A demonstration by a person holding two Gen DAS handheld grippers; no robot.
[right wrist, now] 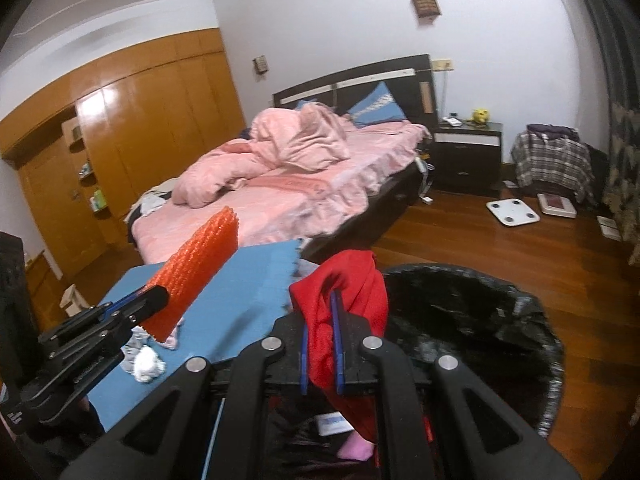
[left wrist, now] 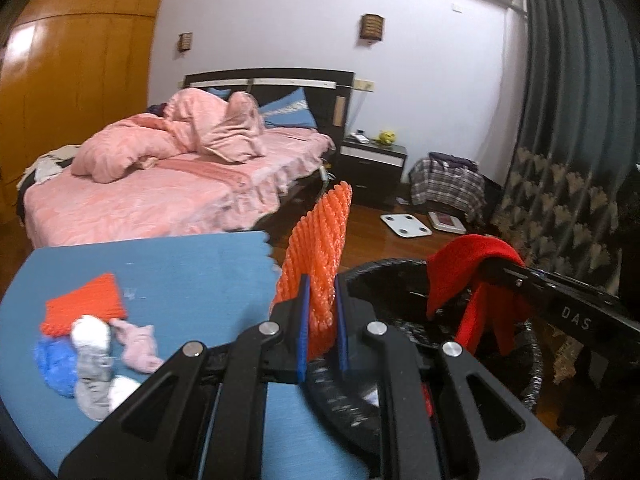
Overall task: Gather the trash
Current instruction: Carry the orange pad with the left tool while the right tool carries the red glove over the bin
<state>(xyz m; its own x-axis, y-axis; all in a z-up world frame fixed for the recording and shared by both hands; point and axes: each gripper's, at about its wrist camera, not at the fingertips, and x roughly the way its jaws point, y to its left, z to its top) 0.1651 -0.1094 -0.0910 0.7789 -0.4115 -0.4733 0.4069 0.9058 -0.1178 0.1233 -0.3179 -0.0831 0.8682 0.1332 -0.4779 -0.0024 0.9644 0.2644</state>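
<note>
My left gripper [left wrist: 320,292] is shut on an orange foam net sleeve [left wrist: 316,248] that stands up between its blue pads, at the rim of a bin lined with a black bag [left wrist: 360,276]. In the right wrist view that orange foam net sleeve [right wrist: 196,272] and left gripper [right wrist: 154,300] hang over the blue mat [right wrist: 256,280]. My right gripper [right wrist: 320,300] is shut on a red cloth [right wrist: 340,288], held over the black bin [right wrist: 480,320]. The same red cloth [left wrist: 472,268] drapes from the right gripper [left wrist: 496,268] in the left wrist view.
On the blue mat [left wrist: 180,268] lie another orange foam piece [left wrist: 86,304], a blue wad [left wrist: 54,364], white and grey crumpled scraps [left wrist: 94,356] and a pink scrap [left wrist: 138,346]. A pink bed [left wrist: 160,184], a nightstand [left wrist: 372,164] and a white scale [left wrist: 406,224] stand beyond.
</note>
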